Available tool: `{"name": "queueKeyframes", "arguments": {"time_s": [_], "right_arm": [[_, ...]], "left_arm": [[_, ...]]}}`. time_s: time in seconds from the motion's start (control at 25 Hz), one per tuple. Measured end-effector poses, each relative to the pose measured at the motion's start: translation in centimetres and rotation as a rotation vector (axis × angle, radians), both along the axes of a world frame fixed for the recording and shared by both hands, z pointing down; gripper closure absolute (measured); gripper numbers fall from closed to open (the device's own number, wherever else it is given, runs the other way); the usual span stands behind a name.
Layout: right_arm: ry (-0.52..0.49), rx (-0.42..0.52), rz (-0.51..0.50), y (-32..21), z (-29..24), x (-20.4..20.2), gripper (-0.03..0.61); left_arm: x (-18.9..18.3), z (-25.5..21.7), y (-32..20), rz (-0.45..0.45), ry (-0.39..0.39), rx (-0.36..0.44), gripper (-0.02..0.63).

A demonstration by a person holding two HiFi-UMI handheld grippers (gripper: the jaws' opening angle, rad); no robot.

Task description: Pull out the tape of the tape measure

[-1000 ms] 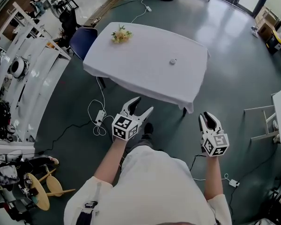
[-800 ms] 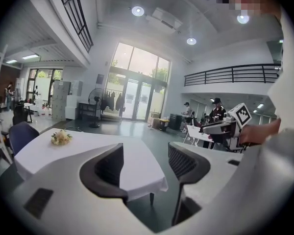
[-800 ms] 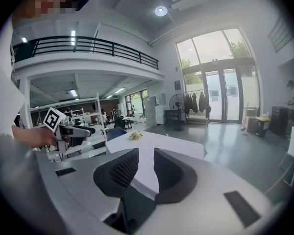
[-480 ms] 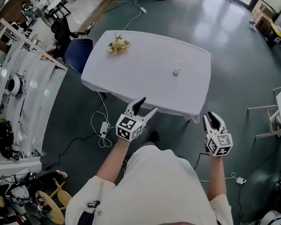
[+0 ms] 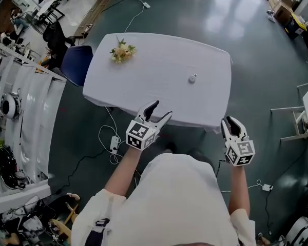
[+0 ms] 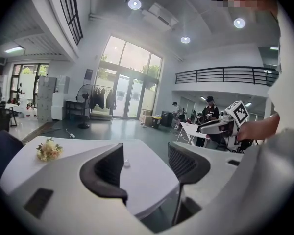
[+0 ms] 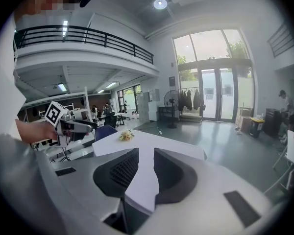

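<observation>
Jaws: left gripper [image 5: 159, 109] wide, right gripper [image 5: 231, 123] narrower, both empty.
Tape measure [image 5: 192, 78] lies ahead on table [image 5: 143, 70], well apart, left seemingly nearer.

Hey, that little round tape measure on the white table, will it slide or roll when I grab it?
Probably light: the tape measure looks tiny beside the bouquet. It seems to lie flat, so rolling looks unlikely. On the smooth tablecloth it may skid if nudged from one side.

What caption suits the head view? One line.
Both open: left hand-held gripper and right hand-held gripper near a white table bearing flowers and a tape measure.
</observation>
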State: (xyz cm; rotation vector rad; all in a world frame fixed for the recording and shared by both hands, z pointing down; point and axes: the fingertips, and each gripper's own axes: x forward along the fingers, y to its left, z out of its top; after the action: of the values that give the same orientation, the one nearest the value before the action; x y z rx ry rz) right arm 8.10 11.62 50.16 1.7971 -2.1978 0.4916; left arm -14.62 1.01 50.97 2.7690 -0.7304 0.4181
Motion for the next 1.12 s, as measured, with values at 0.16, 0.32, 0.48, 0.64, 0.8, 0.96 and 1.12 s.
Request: {"name": "queueKeyframes", "arguments": {"time_s": [0.16, 0.32, 0.48, 0.64, 0.8, 0.96, 1.12], "right_arm": [[-0.001, -0.031, -0.008, -0.8, 0.7, 0.6, 0.463], [-0.009, -0.052, -0.027, -2.8, 1.7, 1.9, 0.463], [-0.017, -0.073, -0.058, -5.4, 3.4, 4.1, 0.463], [-0.012, -0.081, -0.111, -8.5, 3.9, 6.3, 0.463], [-0.019, -0.093, -0.163, -11.5, 4.4, 8.8, 0.463], [-0.034, -0.108, -0.209, -14.4, 5.3, 11.2, 0.463], [-0.053, -0.143, -0.247, -16.3, 7.3, 13.0, 0.463]], "left_arm": [[0.8, 0.4, -0.8, 0.003, -0.005, -0.020, 0.324], [2.3, 1.4, -2.3, -0.006, -0.016, -0.044, 0.324], [4.2, 2.7, -4.0, -0.039, -0.028, -0.059, 0.324], [6.3, 2.9, -6.2, -0.091, -0.024, -0.067, 0.324], [9.3, 3.6, -7.9, -0.117, -0.045, -0.086, 0.324], [12.1, 4.2, -9.8, -0.147, -0.059, -0.097, 0.324], [14.1, 5.4, -11.2, -0.170, -0.084, -0.114, 0.324]]}}
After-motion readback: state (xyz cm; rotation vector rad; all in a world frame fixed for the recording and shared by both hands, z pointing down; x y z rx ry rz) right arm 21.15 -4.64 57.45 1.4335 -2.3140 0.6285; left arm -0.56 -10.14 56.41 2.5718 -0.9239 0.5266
